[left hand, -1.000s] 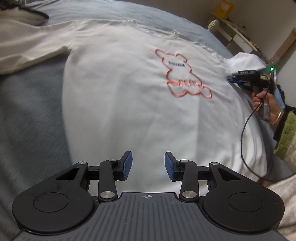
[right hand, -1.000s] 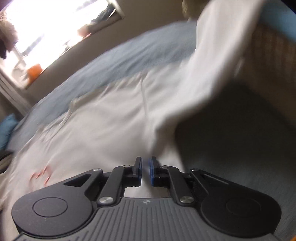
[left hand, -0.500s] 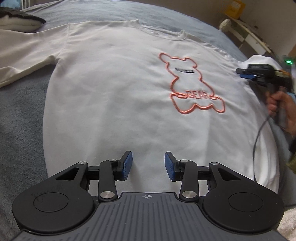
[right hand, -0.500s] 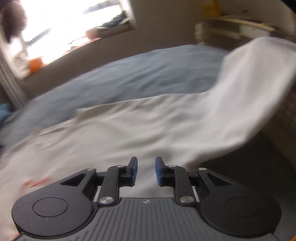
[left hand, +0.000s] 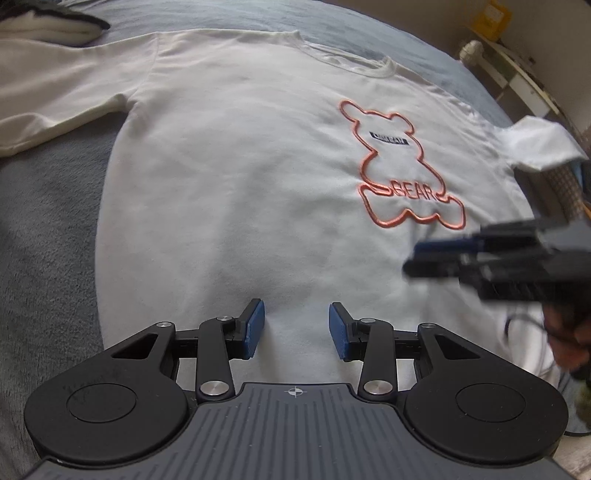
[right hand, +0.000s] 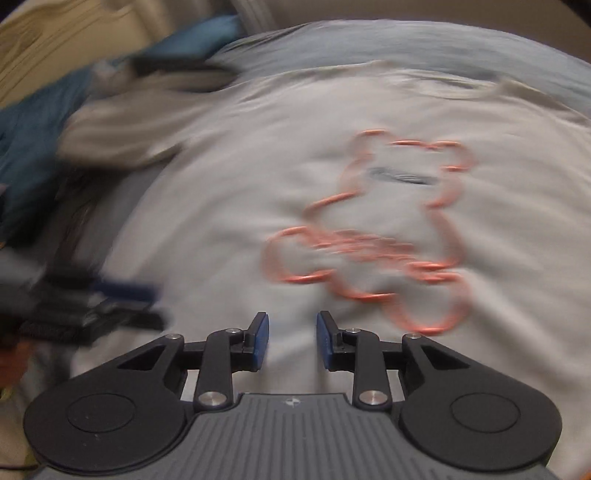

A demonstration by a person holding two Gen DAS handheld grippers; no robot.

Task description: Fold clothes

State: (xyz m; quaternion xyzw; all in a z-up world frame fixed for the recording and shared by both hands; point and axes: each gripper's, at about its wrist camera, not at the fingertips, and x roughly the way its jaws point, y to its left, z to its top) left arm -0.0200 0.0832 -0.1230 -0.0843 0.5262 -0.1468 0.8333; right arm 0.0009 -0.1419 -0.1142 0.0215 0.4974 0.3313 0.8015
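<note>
One white T-shirt (left hand: 240, 177) is lying face up and spread flat on the grey-blue bed (left hand: 44, 229), its orange bear print (left hand: 402, 166) showing uncreased and its collar (left hand: 354, 64) pointing away from the left-wrist camera. One sleeve (left hand: 55, 99) is stretching out flat to the left; the other sleeve (left hand: 539, 144) is sitting bunched near the bed's far edge. Laid out like this, the body is offering straight side lines for a fold, though no fold is showing in it now.

Left tool (left hand: 294, 328) is hovering low over the hem end of the shirt, fingers apart, gripping nothing. Right tool (right hand: 291, 341) is also spread apart and empty, hanging over the lower body beside the print; its view is motion-blurred, so fine detail there is unreadable. Each tool is appearing at the edge of the other's view, so both are working close together near the hem, probably placed to catch it.

A dark-and-white pile of cloth (left hand: 55, 22) is resting beyond the left sleeve.
</note>
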